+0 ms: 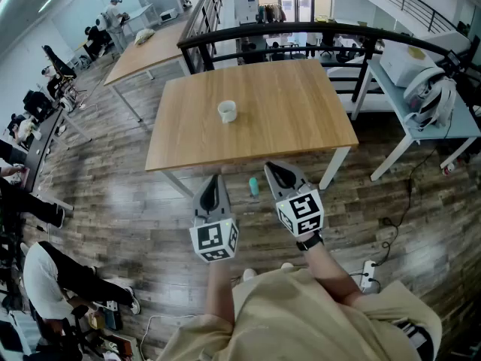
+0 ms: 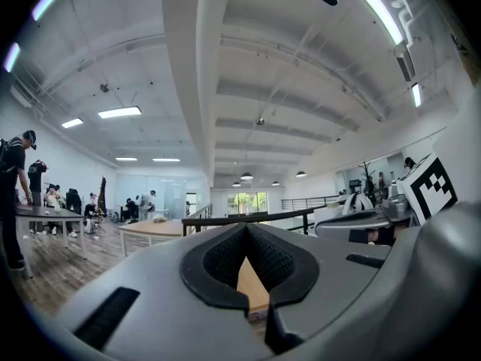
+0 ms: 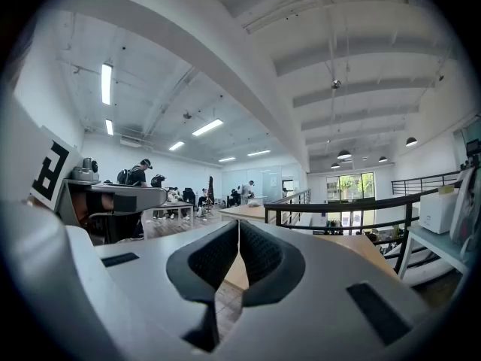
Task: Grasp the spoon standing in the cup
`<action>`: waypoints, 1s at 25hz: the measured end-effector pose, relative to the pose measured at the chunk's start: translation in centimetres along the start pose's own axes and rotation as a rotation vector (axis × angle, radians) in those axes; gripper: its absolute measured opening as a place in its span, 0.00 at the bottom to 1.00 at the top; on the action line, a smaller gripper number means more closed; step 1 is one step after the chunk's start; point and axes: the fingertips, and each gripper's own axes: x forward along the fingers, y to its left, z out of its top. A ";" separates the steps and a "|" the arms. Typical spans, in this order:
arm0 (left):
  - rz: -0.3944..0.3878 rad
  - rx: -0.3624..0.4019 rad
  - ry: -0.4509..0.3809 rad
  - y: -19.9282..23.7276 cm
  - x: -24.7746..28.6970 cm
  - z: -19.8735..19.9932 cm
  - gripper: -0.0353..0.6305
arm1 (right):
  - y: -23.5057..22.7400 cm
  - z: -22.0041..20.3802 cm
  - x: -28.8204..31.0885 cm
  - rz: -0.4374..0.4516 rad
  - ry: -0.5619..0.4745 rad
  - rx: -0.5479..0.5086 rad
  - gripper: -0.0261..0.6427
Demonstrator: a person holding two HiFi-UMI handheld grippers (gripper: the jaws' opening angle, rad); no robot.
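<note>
A small white cup [image 1: 227, 111] stands near the middle of the wooden table [image 1: 301, 119]; the spoon in it is too small to make out. Both grippers hang in front of the table's near edge, well short of the cup. My left gripper [image 1: 213, 180] points up toward the table with its jaws shut and nothing between them. To its right, my right gripper [image 1: 272, 169] is also shut and empty. In the left gripper view the black pads [image 2: 225, 260] meet at the tip, as do the pads [image 3: 214, 258] in the right gripper view. The cup shows in neither gripper view.
A small teal object [image 1: 254, 186] lies on the wood floor between the grippers, below the table's edge. A black railing [image 1: 301, 30] runs behind the table. A white side table [image 1: 421, 104] with gear stands at the right. People sit at desks [image 1: 30, 134] at the far left.
</note>
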 end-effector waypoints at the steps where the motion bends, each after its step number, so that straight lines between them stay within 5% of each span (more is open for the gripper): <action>1: 0.002 -0.001 0.000 -0.4 0.0 0.1 0.06 | -0.2 0.1 -0.2 0.002 -0.001 -0.001 0.07; 12: 0.019 0.018 -0.003 -4.8 0.2 -0.2 0.06 | -3.0 -0.4 -2.4 0.031 -0.045 0.049 0.07; 25: 0.009 -0.007 0.032 -3.6 5.8 -3.1 0.06 | -4.6 -3.6 2.6 0.072 0.018 0.069 0.07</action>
